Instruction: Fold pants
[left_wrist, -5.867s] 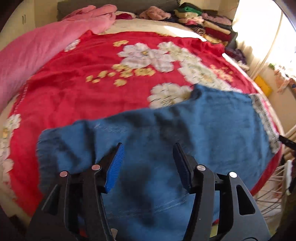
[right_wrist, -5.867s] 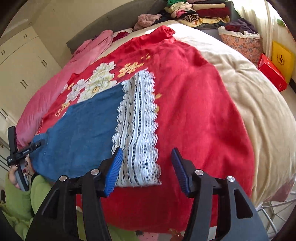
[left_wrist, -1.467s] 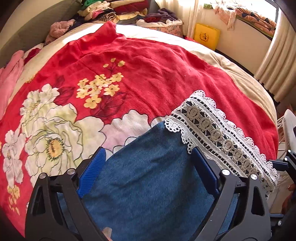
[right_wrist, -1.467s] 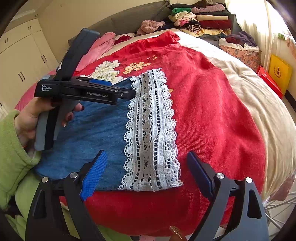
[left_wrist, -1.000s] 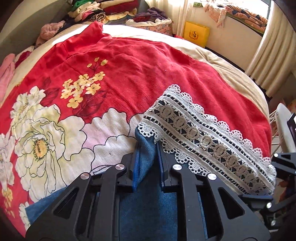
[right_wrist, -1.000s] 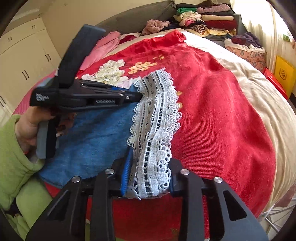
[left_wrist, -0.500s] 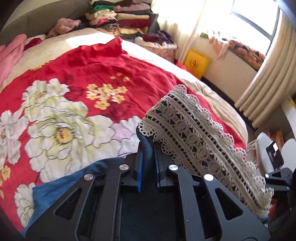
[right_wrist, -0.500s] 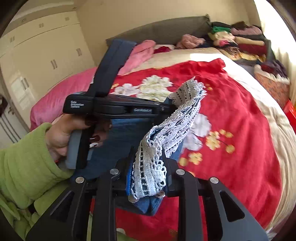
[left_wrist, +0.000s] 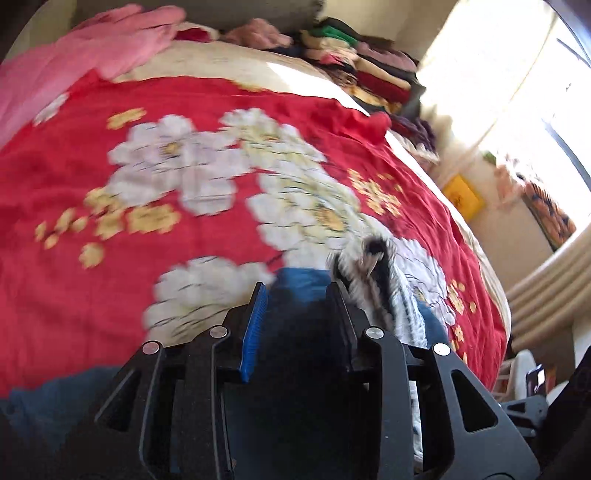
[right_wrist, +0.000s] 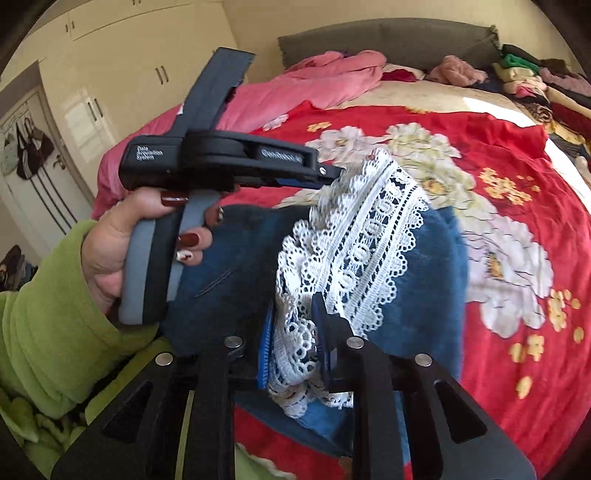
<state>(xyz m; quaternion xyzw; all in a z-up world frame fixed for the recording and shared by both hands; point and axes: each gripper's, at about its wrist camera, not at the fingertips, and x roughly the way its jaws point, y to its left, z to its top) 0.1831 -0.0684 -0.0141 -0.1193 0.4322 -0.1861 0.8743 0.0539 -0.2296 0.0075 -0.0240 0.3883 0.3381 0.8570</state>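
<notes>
While the blue denim pants (right_wrist: 236, 266) lie on the red floral blanket (right_wrist: 517, 155) near the front edge of the bed, both grippers are at the lace-trimmed hem end, which is raised off the blanket. In the right wrist view, the right gripper (right_wrist: 293, 341) has its two fingers pressed on the white lace trim (right_wrist: 362, 236), with bunched lace and a bit of denim held between the blue pads. The lace band runs up and away from this grip toward the left gripper (right_wrist: 332, 171), whose tip reaches the far corner of the lace. A hand (right_wrist: 110, 251) with dark red nails, coming out of a green sleeve (right_wrist: 40, 325), holds the handle of that left gripper.

In the left wrist view, which is blurred, the left gripper (left_wrist: 295, 295) has its fingers a small way apart, with dark denim (left_wrist: 299, 280) between them. The lace (left_wrist: 384, 280) hangs just beside the right finger. If the pads really press the cloth, it cannot be told from these views.

A pink quilt (right_wrist: 295, 85) lies along the left side of the bed, and a pile of folded clothes (right_wrist: 532, 74) sits at the far corner near the grey headboard (right_wrist: 388, 40).
</notes>
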